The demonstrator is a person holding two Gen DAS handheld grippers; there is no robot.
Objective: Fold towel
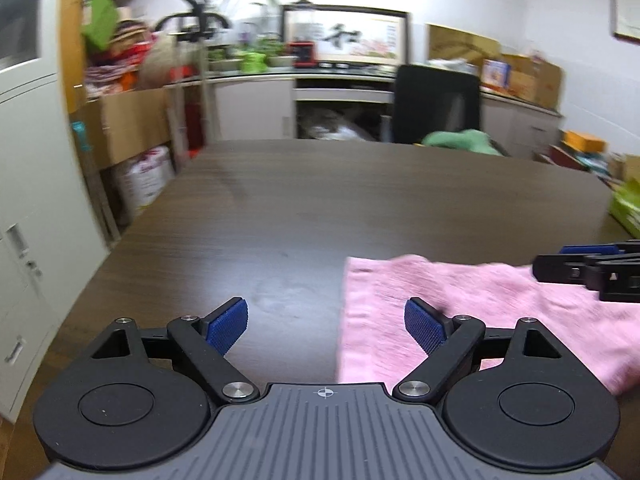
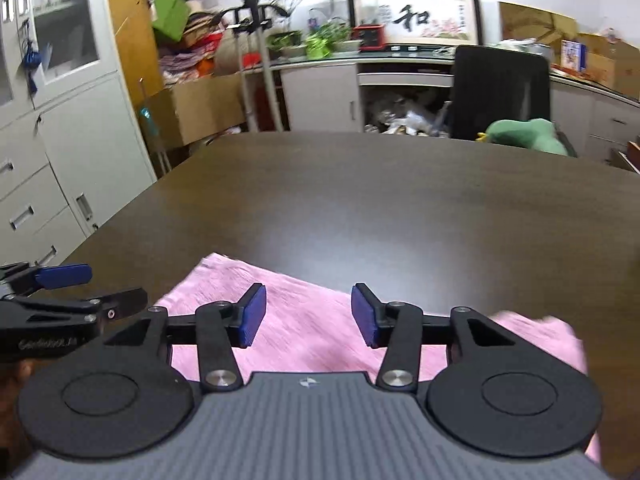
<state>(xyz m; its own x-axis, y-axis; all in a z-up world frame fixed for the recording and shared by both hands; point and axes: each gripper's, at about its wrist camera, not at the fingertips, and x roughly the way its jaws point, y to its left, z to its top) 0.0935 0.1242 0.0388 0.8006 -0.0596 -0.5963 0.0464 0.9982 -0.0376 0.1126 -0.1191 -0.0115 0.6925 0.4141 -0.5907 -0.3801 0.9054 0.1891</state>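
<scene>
Two claws, left (image 1: 326,326) and right (image 2: 308,316), hang with jaws apart and empty over the pink towel (image 2: 320,324) lying flat on the desk (image 2: 360,200), so a shallow pinch could catch one layer and drag it crooked.

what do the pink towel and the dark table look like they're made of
Pink towel: looks like soft terry cloth, probably cotton; its surface is fuzzy and matte, and it lies limp with rumpled edges.
Dark brown table: wood or wood-look laminate, can't tell which; fine grain streaks show, with a smooth, slightly glossy sheen.
</scene>
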